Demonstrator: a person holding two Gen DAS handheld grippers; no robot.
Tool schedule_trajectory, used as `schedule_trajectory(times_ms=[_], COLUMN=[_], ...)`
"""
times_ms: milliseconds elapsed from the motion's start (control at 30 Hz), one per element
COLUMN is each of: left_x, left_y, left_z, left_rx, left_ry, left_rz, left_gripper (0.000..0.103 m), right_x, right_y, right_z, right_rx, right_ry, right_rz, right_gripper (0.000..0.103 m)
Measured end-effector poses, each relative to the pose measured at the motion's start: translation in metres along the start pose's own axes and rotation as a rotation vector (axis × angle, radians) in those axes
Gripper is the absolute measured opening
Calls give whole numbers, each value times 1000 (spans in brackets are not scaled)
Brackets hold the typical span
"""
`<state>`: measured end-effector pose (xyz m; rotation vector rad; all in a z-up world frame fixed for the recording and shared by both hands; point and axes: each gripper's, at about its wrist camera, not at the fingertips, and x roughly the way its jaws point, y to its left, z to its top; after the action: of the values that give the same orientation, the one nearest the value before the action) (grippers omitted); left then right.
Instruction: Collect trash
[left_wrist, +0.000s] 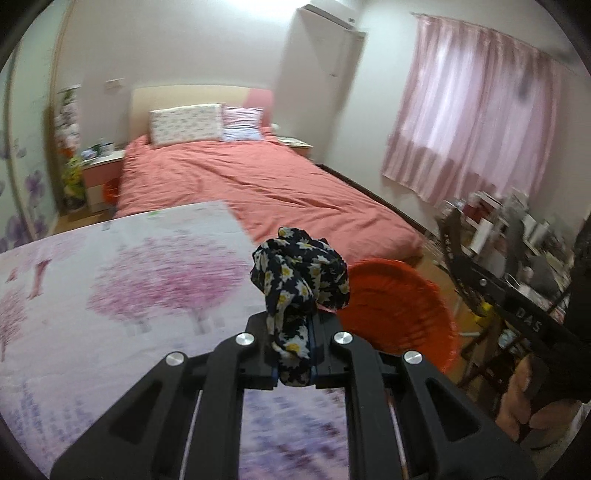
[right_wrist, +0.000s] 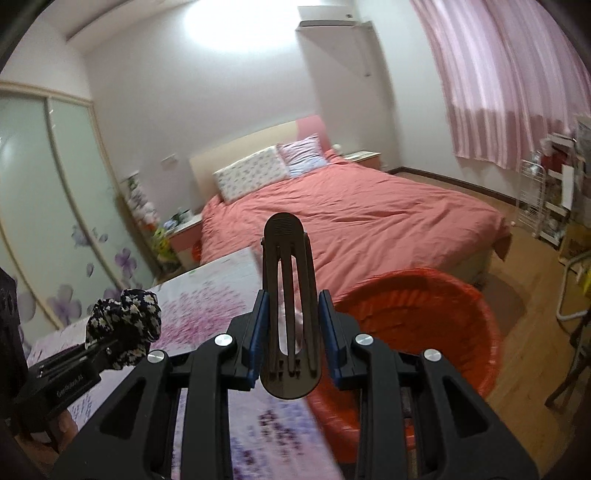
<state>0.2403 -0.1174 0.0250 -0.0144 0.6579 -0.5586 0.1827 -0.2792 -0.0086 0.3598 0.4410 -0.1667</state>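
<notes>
My left gripper is shut on a crumpled dark cloth with yellow-white daisies, held above the table's right edge. The cloth also shows at the left of the right wrist view. My right gripper is shut on a black slotted hair clip standing upright between the blue pads. A red bin stands on the floor just right of the table, below and right of both grippers; it also shows in the left wrist view. The right gripper appears at the right of the left wrist view.
A table with a pink blossom-print cloth lies under the grippers. A bed with a salmon cover is behind. A cluttered rack and pink curtains are at the right, a wardrobe at the left.
</notes>
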Motion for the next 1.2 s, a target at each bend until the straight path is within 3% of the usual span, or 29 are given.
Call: schedule_trajectory(times_ms=[300, 467, 633, 733, 867, 1067, 1200], left_x=[72, 114, 127, 124, 106, 45, 3], left_y=[-75, -93, -82, -70, -61, -39, -20], left_z=[-1, -9, -20, -21, -21, -29, -40], left_rx=[82, 93, 82, 69, 67, 45, -2], left_ry=[83, 143, 176, 182, 154, 65, 8], left_rz=[-109, -72, -36, -21, 0, 75, 115], left_gripper=[15, 33, 43, 44, 48, 70, 85], right_x=[20, 40, 35, 26, 6, -31, -56], right_y=[-57, -83, -92, -89, -82, -62, -35], right_z=[7, 5, -5, -10, -8, -8, -14], right_rx=[135, 194, 214, 205, 154, 46, -48], right_ry=[1, 54, 69, 60, 18, -65, -121], right_rz=[-39, -41, -49, -69, -118, -183, -245], right_gripper=[28, 30, 46, 49, 67, 95, 101])
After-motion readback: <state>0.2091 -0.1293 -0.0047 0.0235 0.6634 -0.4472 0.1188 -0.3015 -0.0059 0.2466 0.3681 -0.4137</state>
